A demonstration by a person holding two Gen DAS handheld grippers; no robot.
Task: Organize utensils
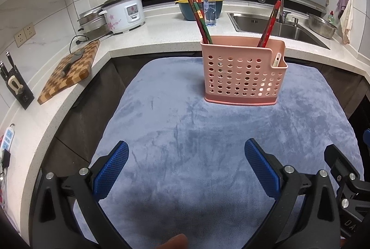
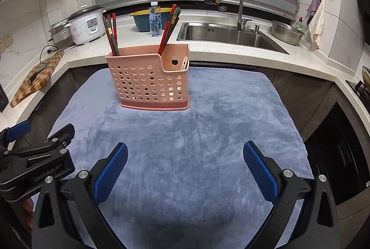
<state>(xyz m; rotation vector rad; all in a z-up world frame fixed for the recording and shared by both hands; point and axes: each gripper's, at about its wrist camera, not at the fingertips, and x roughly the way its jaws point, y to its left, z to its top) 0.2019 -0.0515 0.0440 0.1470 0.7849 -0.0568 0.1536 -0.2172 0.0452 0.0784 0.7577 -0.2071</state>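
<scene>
Plainly, both the left hand-held gripper (image 1: 186,165) and right hand-held gripper (image 2: 185,165) gape empty; the chopsticks (image 1: 202,19) look light, stiff, slick—pinch mid-shaft above the pink holder (image 1: 242,78).

Pink perforated holder (image 1: 242,73), red-green chopsticks (image 1: 201,18), grey-blue cloth (image 1: 185,133).

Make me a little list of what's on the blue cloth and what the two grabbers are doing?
surface: blue-grey cloth
holder: pink holder, upright on the cloth
left bunch: chopsticks, leaning left
right bunch: chopsticks, leaning right
small side pocket: pale utensil handle
left gripper: open, holds nothing
right gripper: open, holds nothing
loose utensils on the cloth: none seen
</scene>
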